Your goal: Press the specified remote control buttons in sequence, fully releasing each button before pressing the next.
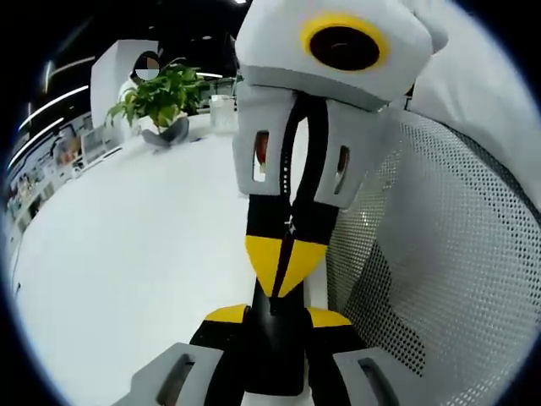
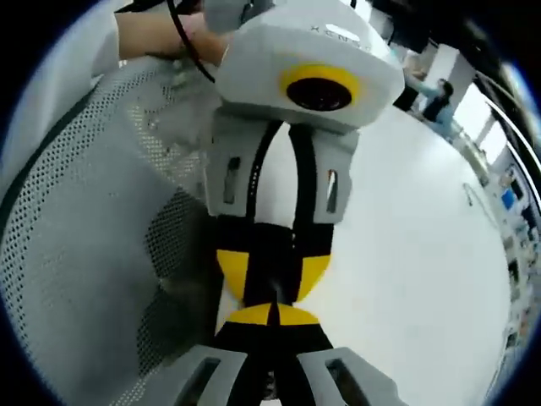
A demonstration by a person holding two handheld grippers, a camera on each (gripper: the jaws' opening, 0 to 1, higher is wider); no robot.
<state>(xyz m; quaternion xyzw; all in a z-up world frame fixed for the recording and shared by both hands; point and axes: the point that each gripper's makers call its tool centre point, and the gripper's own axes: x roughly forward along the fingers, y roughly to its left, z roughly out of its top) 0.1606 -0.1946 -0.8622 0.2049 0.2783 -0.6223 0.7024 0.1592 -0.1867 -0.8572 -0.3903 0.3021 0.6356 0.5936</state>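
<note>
White tabletop spreads out from a potted plant at its far edge, with a mesh chair back well to the near side of the plant. The left gripper and right gripper meet tip to tip, each with jaws closed together on nothing visible. Where the remote control lies cannot be told. Beyond the right gripper, a hand shows.
</note>
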